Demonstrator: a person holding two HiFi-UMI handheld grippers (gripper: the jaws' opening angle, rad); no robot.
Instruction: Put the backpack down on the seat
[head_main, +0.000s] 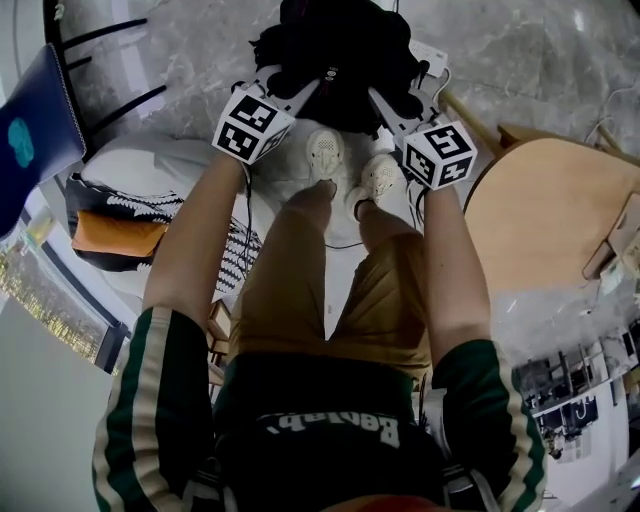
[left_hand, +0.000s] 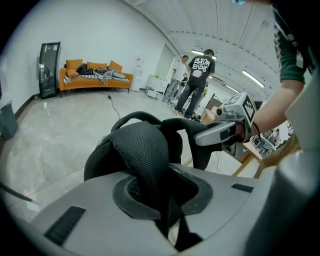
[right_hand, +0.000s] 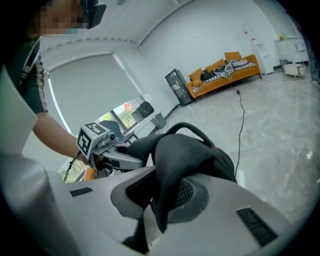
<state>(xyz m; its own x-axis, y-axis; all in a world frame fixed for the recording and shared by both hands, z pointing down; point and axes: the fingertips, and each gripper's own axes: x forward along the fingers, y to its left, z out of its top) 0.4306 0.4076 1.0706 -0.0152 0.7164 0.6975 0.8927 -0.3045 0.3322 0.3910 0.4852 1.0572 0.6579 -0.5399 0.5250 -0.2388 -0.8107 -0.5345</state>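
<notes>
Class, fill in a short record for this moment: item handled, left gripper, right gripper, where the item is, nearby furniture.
Item: black backpack
Left gripper: shut on a mesh shoulder strap
Right gripper: shut on the other strap
Position: held over the marble floor, ahead of the person's shoes
Nearby: wooden table on the right

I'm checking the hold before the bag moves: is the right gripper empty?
No, the right gripper view shows the right gripper clamped on a black mesh backpack strap.
</notes>
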